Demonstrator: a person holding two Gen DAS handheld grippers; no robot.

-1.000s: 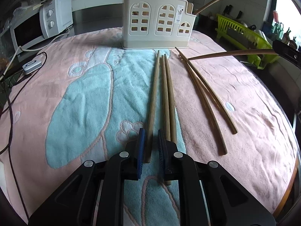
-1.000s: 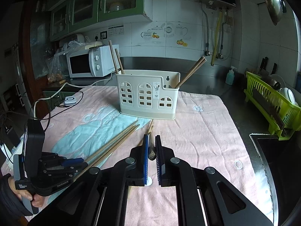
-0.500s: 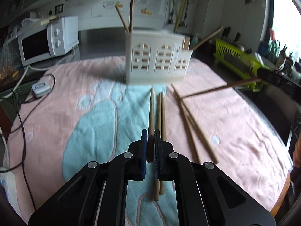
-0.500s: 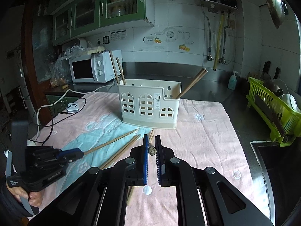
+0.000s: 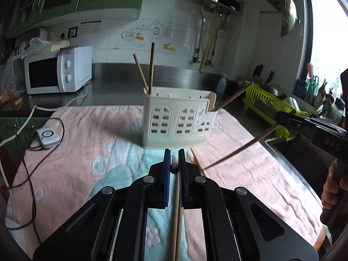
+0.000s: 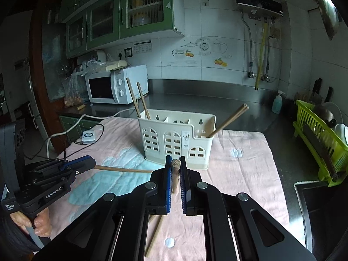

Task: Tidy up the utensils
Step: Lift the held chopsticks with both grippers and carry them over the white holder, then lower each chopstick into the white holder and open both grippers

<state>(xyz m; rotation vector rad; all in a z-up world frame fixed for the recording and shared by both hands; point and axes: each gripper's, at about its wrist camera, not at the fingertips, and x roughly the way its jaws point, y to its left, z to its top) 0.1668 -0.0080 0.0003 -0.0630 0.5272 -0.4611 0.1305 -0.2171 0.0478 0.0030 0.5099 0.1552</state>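
Starting at the left edge of the right wrist view, a hand (image 6: 32,221) grips the left gripper (image 6: 92,164), whose jaws pinch one end of a wooden chopstick (image 6: 121,169) that reaches level toward frame centre. Behind it at upper left stands a white microwave (image 6: 115,86) on the dark counter. In the middle, on the pink and teal towel (image 6: 239,174), sits the cream utensil holder (image 6: 176,141), with two chopsticks upright in its left compartment and two leaning out of its right one. At lower centre the right gripper (image 6: 175,169) has its jaws pressed on a second chopstick (image 6: 175,174), seen nearly end-on. More chopsticks (image 6: 155,237) lie on the towel below it. A green dish rack (image 6: 319,143) fills the right edge.
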